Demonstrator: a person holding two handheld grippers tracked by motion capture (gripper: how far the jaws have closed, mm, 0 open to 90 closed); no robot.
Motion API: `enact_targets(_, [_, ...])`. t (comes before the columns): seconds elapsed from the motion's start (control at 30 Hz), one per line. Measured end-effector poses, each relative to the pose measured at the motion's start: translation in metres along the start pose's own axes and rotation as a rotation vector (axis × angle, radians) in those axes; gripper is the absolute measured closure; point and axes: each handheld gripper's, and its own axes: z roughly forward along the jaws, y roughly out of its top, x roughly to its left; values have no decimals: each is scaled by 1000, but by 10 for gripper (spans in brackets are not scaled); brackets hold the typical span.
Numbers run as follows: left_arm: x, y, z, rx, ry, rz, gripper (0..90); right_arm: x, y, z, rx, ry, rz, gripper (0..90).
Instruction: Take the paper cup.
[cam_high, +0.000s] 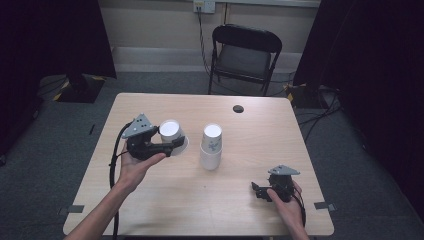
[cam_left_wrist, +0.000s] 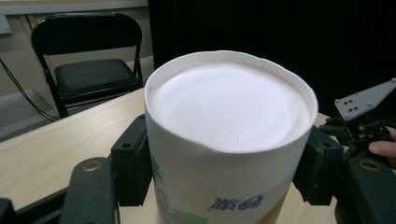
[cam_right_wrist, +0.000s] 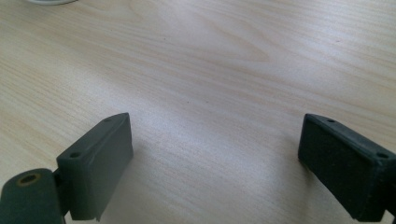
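A white paper cup (cam_high: 170, 131) with printed sides stands bottom-up between the jaws of my left gripper (cam_high: 173, 145), which is shut on it at the table's left middle. In the left gripper view the cup (cam_left_wrist: 229, 107) has its wall slightly dented where the black pads (cam_left_wrist: 133, 163) press in. A short stack of similar upturned cups (cam_high: 211, 146) stands at the table's centre, just right of the held cup. My right gripper (cam_high: 256, 190) rests low near the front right, and in its own view it (cam_right_wrist: 223, 163) stands open over bare wood.
The wooden table (cam_high: 250, 210) has a dark round hole (cam_high: 238, 108) near its far edge. A black folding chair (cam_high: 245, 55) stands behind the table. Cables run over the floor at the right, and dark curtains hang on both sides.
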Motion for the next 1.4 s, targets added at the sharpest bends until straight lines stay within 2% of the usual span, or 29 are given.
enact_targets(0.17, [-1, -11, -8, 11, -23, -11, 334, 1, 0, -1, 2, 2, 1, 96])
enact_targets(0.3, [1, -30, -16, 13, -35, -63, 338, 4, -1, -1, 0, 1, 5, 98])
enact_targets(0.5, [3, -49, -22, 36, -28, -100, 342, 10, -2, -4, -13, 34, 1, 140])
enact_targets(0.6, [1, -53, -25, 43, -20, -99, 342, 14, 0, -6, -18, 33, -25, 192])
enact_targets(0.67, [0, -56, -28, 39, -30, -117, 343, 21, 2, -11, -60, 27, -51, 206])
enact_targets(0.7, [0, -57, -29, 37, -33, -124, 343, 25, 4, -14, -79, 40, -60, 210])
enact_targets(0.73, [1, -60, -30, 22, -42, -149, 343, 27, 5, -16, -89, 51, -65, 221])
enact_targets(0.77, [2, -65, -30, 21, -44, -184, 344, 35, 7, -20, -117, 82, -88, 247])
enact_targets(0.9, [0, -77, -30, 22, -59, -221, 347, 53, 10, -25, -161, 148, -135, 259])
enact_targets(1.0, [-3, -82, -28, 35, -66, -229, 347, 67, 13, -28, -173, 205, -163, 272])
enact_targets(1.1, [-6, -84, -27, 45, -70, -244, 351, 75, 16, -31, -189, 214, -172, 302])
enact_targets(1.13, [-9, -87, -26, 45, -88, -265, 351, 83, 19, -35, -208, 231, -166, 339])
enact_targets(1.17, [-9, -87, -26, 45, -88, -265, 351, 83, 19, -35, -208, 231, -166, 339])
enact_targets(1.3, [-14, -86, -25, 42, -114, -279, 351, 100, 30, -39, -233, 288, -183, 390])
enact_targets(1.37, [-16, -82, -25, 26, -122, -287, 351, 106, 37, -39, -240, 331, -157, 407])
enact_targets(1.4, [-16, -79, -25, 19, -129, -287, 351, 111, 45, -37, -231, 369, -166, 411])
